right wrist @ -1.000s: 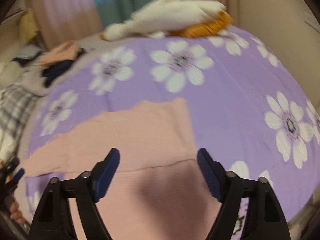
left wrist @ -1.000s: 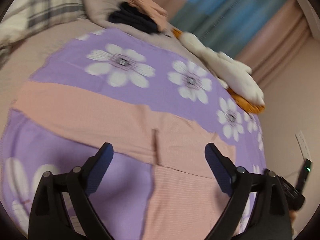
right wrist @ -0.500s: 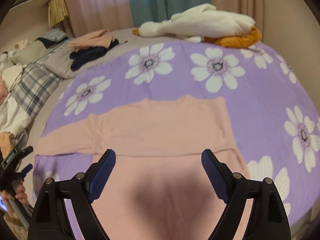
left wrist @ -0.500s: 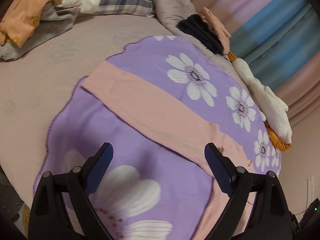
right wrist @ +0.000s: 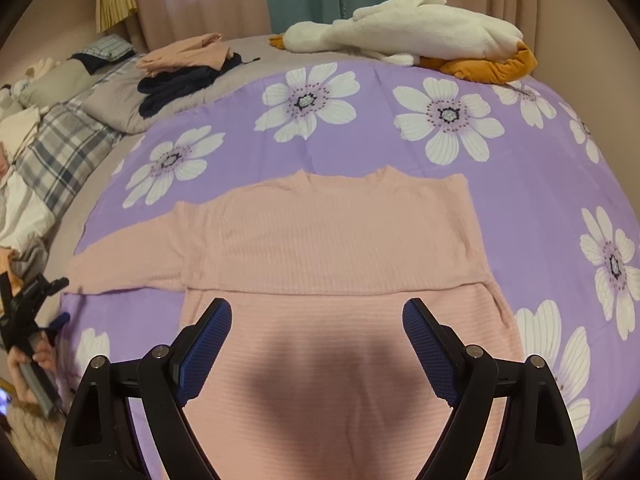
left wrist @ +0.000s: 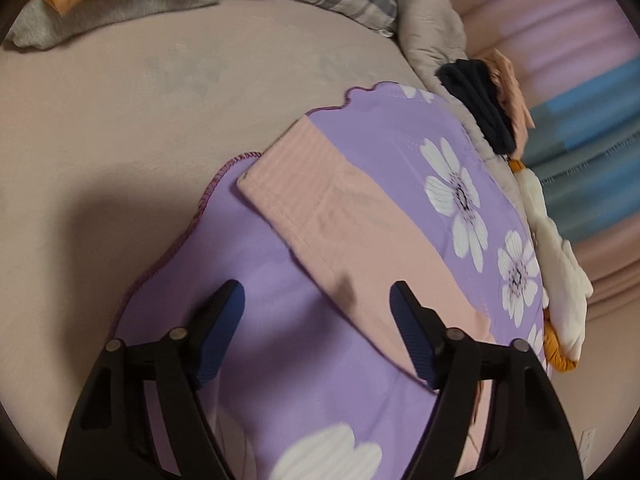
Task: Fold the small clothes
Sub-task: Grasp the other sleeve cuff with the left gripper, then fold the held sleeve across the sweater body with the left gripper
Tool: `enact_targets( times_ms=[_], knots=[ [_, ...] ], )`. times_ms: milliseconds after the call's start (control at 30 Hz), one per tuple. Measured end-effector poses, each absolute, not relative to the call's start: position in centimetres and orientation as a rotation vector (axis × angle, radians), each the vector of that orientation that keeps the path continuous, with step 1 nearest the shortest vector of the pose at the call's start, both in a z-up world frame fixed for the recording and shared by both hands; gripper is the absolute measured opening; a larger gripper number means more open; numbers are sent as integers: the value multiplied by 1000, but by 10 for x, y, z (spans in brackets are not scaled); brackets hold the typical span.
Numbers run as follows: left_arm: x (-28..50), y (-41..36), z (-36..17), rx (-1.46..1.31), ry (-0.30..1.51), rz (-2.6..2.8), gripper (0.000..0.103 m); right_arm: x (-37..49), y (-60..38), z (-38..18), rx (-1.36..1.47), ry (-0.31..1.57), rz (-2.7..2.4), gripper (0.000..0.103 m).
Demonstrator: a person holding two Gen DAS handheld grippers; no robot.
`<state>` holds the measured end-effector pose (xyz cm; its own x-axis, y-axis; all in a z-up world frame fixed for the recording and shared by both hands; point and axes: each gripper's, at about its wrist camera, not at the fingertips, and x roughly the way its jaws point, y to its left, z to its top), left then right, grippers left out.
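Note:
A pink ribbed sweater (right wrist: 328, 232) lies flat on a purple flowered blanket (right wrist: 520, 184), neckline away from me, with a layer's edge running across its body. Its left sleeve (left wrist: 360, 232) stretches out to a cuff (left wrist: 288, 168) near the blanket's edge. My left gripper (left wrist: 316, 312) hovers just over that sleeve's lower edge, short of the cuff. Its jaws are closing, with sleeve and blanket below them and neither pad pressing on the cloth. In the right wrist view the left gripper (right wrist: 60, 300), held by a hand (right wrist: 24, 360), sits at the sleeve's end. My right gripper (right wrist: 316, 320) stands open above the sweater's lower body, holding nothing.
A white and orange plush toy (right wrist: 404, 40) lies along the blanket's far edge. A pile of navy and pink clothes (right wrist: 188, 68) rests on a grey pillow at the back left. Plaid bedding (right wrist: 60, 148) and more clothes crowd the left. Bare grey sheet (left wrist: 120, 120) lies beyond the cuff.
The left gripper has travelled along the sleeve toward the cuff, sunk closer to the blanket, rolled, and narrowed its jaws. The right gripper has drawn back slightly, showing more of the sweater.

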<state>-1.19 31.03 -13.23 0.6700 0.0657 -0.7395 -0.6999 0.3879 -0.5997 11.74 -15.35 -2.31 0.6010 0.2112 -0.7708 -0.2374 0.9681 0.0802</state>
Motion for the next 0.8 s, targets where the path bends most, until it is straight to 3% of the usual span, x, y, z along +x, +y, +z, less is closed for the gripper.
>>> enact_targets(
  times_ms=[133, 200, 400, 800],
  knots=[
    [-3, 323, -133, -1091, 659, 543, 70, 121, -151, -26, -46, 902, 255, 87],
    [2, 331, -134, -1098, 656, 556, 59, 123, -150, -27, -46, 908, 248, 87],
    [12, 341, -139, -1069, 672, 596, 9, 124, -149, -29, -46, 915, 257, 87],
    [32, 302, -63, -874, 590, 530, 5, 122, -163, -22, 9, 891, 262, 87]
  ],
)
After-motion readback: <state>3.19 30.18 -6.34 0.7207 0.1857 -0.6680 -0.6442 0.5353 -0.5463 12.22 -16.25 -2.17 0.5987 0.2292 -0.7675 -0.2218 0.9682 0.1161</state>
